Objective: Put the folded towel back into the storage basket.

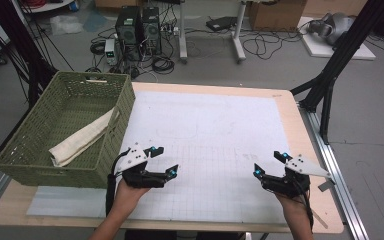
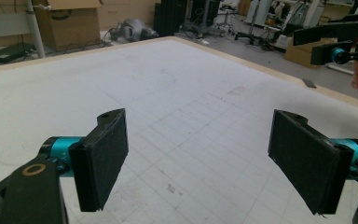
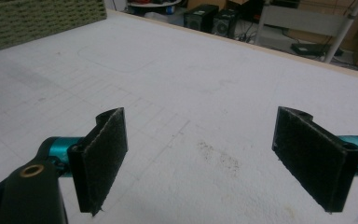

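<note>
My left gripper (image 1: 163, 161) hovers over the white gridded mat (image 1: 205, 130) near the front left, just right of the green woven basket (image 1: 30, 150). Its jaws stand wide apart with nothing between them, and the left gripper (image 2: 200, 163) view confirms the gap over bare mat. My right gripper (image 1: 270, 163) is held near the front right of the mat, also open and empty; the right gripper (image 3: 200, 163) view has bare mat between the pads. A rolled cream towel (image 1: 82, 137) lies inside the basket. The right gripper appears far off in the left gripper view (image 2: 340, 53).
The basket overhangs the table's left side. The wooden table edge (image 1: 290, 100) frames the mat. Computers (image 1: 139, 27), cables, cardboard boxes (image 1: 275, 15) and black stand legs (image 1: 330, 75) crowd the floor beyond. The basket's wall shows top left in the right gripper view (image 3: 37, 18).
</note>
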Action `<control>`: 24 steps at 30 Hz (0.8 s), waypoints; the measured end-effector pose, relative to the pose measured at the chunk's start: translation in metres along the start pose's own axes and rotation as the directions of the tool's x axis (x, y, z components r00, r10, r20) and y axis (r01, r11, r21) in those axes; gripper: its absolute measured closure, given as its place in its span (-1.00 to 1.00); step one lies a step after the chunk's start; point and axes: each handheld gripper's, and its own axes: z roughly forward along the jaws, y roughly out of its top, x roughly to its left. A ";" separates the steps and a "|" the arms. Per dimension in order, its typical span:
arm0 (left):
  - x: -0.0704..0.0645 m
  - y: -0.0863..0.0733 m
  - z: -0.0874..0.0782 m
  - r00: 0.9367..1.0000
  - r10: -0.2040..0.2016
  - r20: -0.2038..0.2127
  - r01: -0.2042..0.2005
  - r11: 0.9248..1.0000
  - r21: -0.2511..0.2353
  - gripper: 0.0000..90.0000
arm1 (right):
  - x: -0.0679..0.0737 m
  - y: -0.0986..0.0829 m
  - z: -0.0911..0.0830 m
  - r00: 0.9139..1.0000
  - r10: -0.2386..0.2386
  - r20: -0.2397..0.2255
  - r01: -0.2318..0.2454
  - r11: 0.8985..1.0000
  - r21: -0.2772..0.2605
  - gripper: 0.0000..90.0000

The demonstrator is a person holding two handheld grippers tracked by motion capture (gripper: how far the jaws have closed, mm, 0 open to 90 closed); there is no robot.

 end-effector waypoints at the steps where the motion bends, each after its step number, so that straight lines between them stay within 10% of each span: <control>1: 0.000 -0.003 0.000 1.000 0.006 -0.008 -0.006 1.000 0.010 -0.56 | 0.001 -0.002 0.000 1.000 -0.001 0.004 0.001 1.000 0.001 -0.63; 24: 0.005 -0.013 -0.007 1.000 -0.007 -0.025 0.007 1.000 0.012 -0.56 | 0.004 -0.008 0.006 0.999 -0.039 0.012 0.039 0.999 0.026 -0.63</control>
